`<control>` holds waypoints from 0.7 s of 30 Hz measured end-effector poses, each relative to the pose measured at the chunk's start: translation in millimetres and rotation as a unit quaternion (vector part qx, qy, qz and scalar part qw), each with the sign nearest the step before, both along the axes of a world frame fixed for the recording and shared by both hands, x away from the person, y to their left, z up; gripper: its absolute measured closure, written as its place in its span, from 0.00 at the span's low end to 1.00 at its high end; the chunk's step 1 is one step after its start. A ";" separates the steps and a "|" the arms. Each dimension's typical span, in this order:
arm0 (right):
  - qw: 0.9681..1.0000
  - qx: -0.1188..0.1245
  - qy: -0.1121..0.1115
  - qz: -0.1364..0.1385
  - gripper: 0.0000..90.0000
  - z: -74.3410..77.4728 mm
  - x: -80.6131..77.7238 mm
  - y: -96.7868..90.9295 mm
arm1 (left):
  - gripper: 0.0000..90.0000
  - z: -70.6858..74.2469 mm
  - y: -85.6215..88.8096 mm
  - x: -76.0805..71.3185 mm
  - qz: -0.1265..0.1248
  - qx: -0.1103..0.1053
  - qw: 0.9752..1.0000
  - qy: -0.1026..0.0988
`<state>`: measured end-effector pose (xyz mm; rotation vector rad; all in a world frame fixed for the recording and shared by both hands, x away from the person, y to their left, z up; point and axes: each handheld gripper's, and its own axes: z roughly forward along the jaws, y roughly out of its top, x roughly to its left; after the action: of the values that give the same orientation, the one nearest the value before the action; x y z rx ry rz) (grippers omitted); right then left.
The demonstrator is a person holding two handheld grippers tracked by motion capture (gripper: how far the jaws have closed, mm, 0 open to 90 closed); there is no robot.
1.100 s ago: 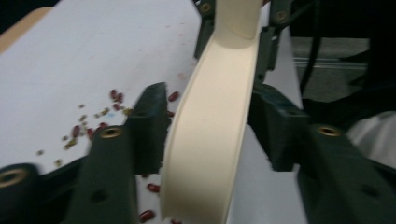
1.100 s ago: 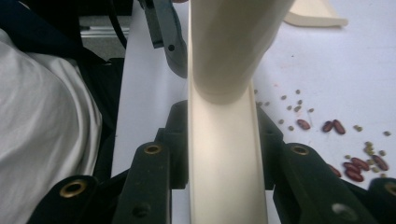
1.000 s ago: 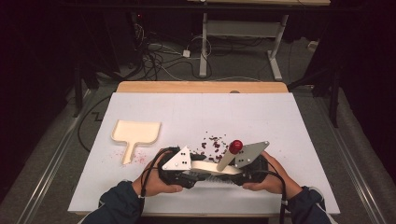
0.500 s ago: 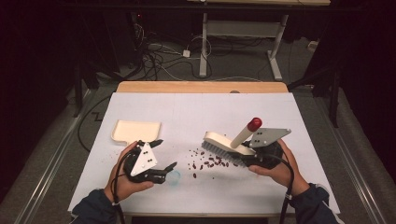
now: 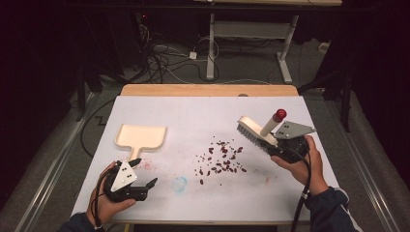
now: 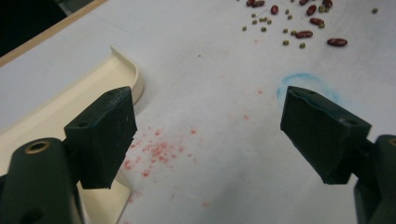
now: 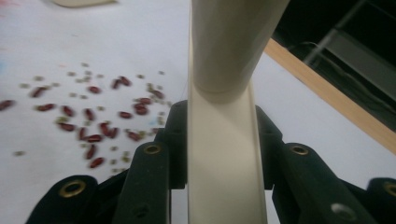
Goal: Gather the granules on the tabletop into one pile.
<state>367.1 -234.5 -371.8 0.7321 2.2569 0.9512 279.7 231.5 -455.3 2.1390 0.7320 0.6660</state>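
A cream dustpan (image 5: 142, 137) lies flat at the left of the white table, its handle toward me. My left gripper (image 5: 145, 172) hovers just near of that handle, open and with nothing in it; in the left gripper view the gripper (image 6: 210, 135) has the dustpan (image 6: 70, 102) beside its left jaw. Red and small green beans (image 5: 220, 157) are scattered mid-table. To their right my right gripper (image 5: 271, 143) is shut on a cream brush (image 5: 251, 128) with a red-capped handle, bristles down and left. In the right gripper view the brush (image 7: 224, 70) stands between the jaws, with the beans (image 7: 93, 121) to its left.
A blue smudge (image 5: 180, 183) and faint red stains (image 6: 159, 149) mark the white sheet near the left gripper. The table's wooden far edge (image 5: 208, 90) borders dark floor with cables and desk legs. Bare sheet lies between the dustpan and the beans.
The two grippers, side by side at the front a second ago, have parted. The left one went left toward the dustpan handle; the right one carried the brush right and away from the beans.
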 end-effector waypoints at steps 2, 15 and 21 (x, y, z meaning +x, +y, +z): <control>1.000 0.005 0.005 -0.005 0.75 -4.6 8.9 -1.5 | 0.20 -0.5 -2.0 1.4 -0.003 -0.002 1.000 0.002; 0.998 -0.037 -0.012 -0.052 0.75 -35.1 65.3 24.8 | 0.20 -4.7 -0.7 8.1 0.001 0.006 1.000 0.019; 0.996 -0.075 -0.011 -0.040 0.75 -56.5 81.5 57.3 | 0.20 -6.5 -1.5 8.4 0.000 0.010 1.000 0.026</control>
<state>448.6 -177.1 -428.3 0.7339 2.2344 0.7393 288.0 230.0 -461.8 2.1809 0.7564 0.6221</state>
